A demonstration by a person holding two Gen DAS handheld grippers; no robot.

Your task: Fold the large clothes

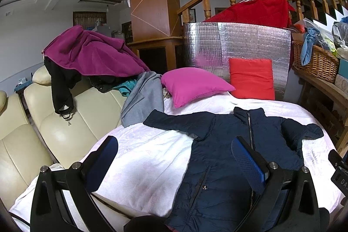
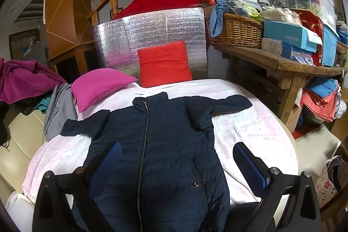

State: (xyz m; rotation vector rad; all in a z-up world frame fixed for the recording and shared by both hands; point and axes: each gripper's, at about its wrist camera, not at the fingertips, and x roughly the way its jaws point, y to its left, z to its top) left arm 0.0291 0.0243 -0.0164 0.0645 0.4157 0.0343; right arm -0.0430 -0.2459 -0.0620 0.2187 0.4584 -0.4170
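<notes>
Far left, spare garments (image 1: 93,53) are heaped on the cream sofa (image 1: 65,123), clear of the work area. The left gripper (image 1: 174,158) hovers with fingers spread, holding nothing, over the jacket's left edge. At centre, the navy quilted jacket (image 2: 156,145) lies front up and zipped on the pale blanket (image 2: 250,123), collar toward the cushions (image 2: 163,62), sleeves out to both sides, which suits a sleeve-first fold. The right gripper (image 2: 176,158) likewise hovers spread and empty above the jacket's lower body. Folding appears not yet begun.
</notes>
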